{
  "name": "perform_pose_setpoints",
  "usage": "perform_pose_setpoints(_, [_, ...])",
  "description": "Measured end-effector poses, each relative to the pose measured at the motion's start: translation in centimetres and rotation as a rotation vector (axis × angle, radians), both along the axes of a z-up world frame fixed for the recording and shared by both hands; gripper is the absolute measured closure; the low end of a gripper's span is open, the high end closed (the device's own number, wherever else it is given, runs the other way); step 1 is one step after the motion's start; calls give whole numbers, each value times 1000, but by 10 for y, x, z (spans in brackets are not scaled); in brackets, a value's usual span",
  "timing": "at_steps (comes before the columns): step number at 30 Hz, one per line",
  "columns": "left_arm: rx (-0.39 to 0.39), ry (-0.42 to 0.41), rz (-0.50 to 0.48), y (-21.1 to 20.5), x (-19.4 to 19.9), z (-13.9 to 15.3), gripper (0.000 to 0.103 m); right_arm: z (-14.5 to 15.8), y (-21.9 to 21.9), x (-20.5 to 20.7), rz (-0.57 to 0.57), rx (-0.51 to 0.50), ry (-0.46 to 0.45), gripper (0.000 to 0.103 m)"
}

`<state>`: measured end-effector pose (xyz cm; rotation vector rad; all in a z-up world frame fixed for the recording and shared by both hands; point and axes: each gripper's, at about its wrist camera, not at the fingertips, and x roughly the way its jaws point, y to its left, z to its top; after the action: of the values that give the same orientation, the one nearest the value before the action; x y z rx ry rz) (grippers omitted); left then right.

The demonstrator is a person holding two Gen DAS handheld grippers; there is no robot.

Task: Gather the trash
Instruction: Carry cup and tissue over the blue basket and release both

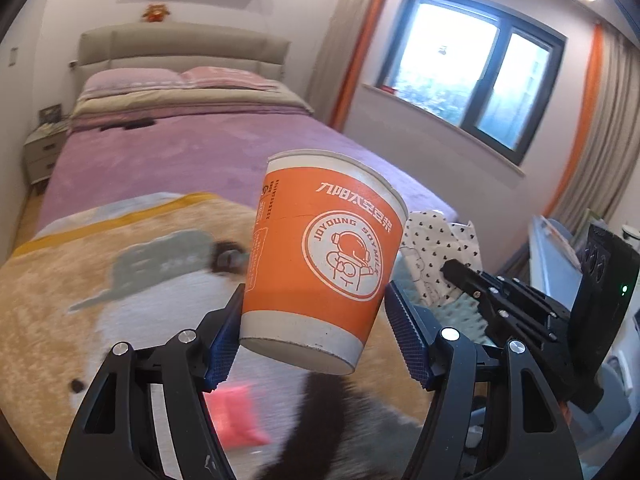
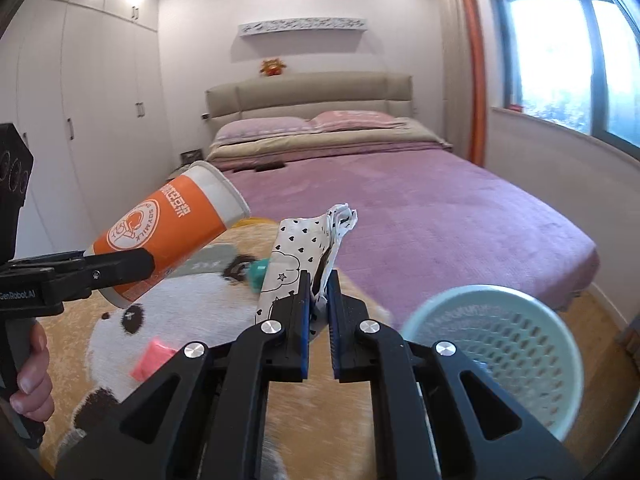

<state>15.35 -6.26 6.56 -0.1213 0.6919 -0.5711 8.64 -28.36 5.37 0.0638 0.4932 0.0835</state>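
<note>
Gripping "JOYOUNG SOYMILK" cup [image 1: 320, 264] w/ left tongs [image 1: 312, 328]; right tongs [image 2: 318, 320] clamp heart-print wrapper [image 2: 304, 248].

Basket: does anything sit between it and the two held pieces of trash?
Nothing visible does. The basket sits open-topped at lower right. The right gripper holds the bag just left of it; the left gripper holds the cup farther left, only air between.

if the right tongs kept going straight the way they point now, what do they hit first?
Probably the purple bedspread. The right tongs, shut on the heart-print bag, aim over the panda blanket up the bed; depth is unclear.
</note>
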Motion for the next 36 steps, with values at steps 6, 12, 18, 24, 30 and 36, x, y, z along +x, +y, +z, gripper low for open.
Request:
perform_pose_setpoints(6, [22,1,-85,-65,-3,-3,37,-7,-49,-13,-104,-29,24,97])
perform_pose_setpoints(12, [39,29,-152,-125,-1,-14,37,-20,-95,-14,-196,-17,65,97])
perform_pose_setpoints(18, [52,78,-179,-162,8,-31,37,-43,-136,-9,-265,29,131,97])
perform_pose_setpoints(24, [80,122,-205,-193,17,-53,37,-81,-166,5,-300,96,232,97])
perform_pose_setpoints(30, [103,159,-216,-214,22,-74,37,-112,-186,8,-337,151,316,97])
perform_pose_setpoints(36, [133,166,-224,-227,23,-82,37,-116,-193,4,-344,203,350,89])
